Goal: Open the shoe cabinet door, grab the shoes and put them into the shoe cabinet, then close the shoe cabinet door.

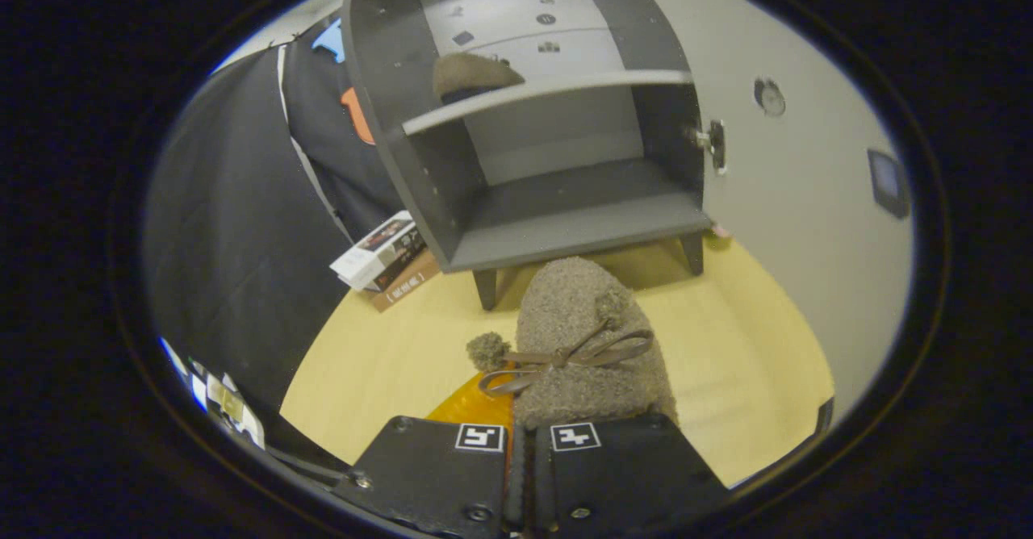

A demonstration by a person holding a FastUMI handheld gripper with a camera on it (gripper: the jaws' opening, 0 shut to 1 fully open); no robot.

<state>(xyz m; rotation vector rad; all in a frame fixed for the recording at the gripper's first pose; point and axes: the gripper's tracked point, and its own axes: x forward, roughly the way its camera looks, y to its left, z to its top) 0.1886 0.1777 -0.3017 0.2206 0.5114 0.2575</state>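
My worry from here is the fuzzy slipper (577,337) sagging or slipping free as I carry it toward the open shoe cabinet (557,216), since the gripper (529,450) seems to pinch only its near heel edge with the fingers drawn almost together, and its toe could catch the lower shelf's front lip. The slipper is grey-brown and woolly, with a thin bow and two pompoms, jutting just ahead of the fingers above the table (742,378); its mate (472,75) already sits on the upper shelf.
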